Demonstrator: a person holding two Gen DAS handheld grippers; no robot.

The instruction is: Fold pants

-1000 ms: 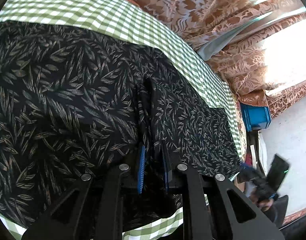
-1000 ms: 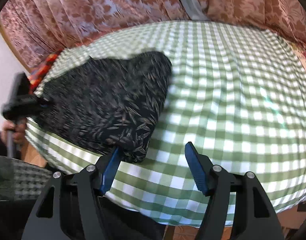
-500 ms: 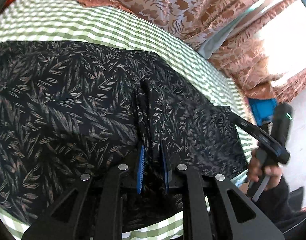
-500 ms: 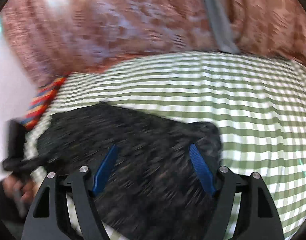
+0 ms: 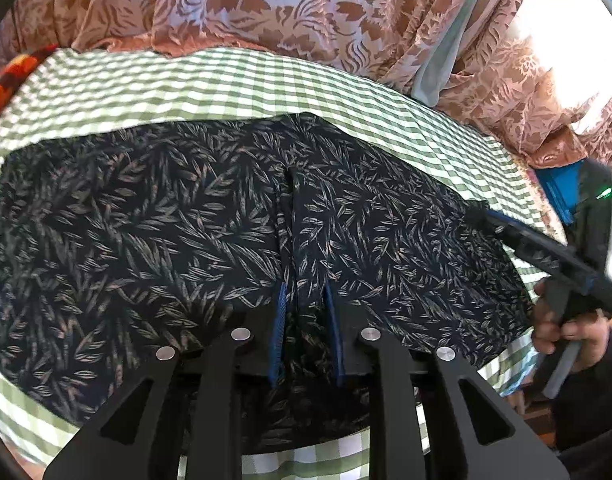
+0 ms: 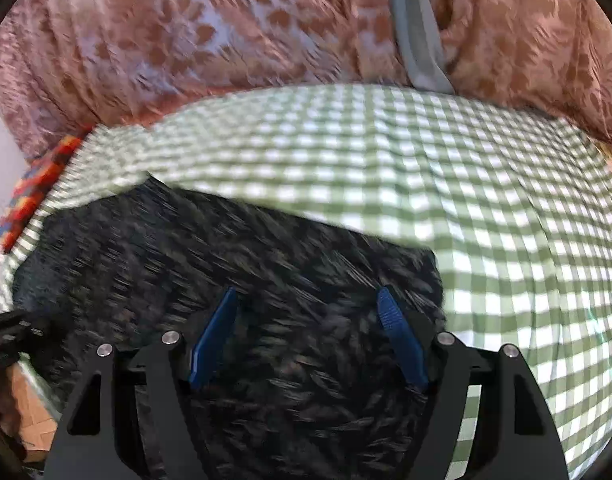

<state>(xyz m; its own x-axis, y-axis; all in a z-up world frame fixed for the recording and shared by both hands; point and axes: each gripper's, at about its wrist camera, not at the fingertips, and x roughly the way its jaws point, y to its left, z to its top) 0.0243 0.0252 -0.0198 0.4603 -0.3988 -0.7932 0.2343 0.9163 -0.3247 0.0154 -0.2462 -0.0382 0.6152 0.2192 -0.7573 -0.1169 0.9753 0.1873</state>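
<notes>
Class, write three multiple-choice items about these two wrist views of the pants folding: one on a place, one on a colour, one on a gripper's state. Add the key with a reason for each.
1. Where do the pants lie?
A. On the checked tablecloth
B. Hung on the curtain
C. In a blue crate

2. What colour are the pads on the gripper fingers?
A. Red
B. Blue
C. Yellow

3. How does the left gripper stand?
A. Wide open above bare cloth
B. Out of view
C. Shut on a ridge of the pants

Key:
1 A, the dark leaf-print fabric is spread flat on the green and white checks.
2 B, both views show blue strips on the inner faces of the fingers.
3 C, its pads pinch a raised fold of fabric, whereas the right gripper is spread open over the pants.
</notes>
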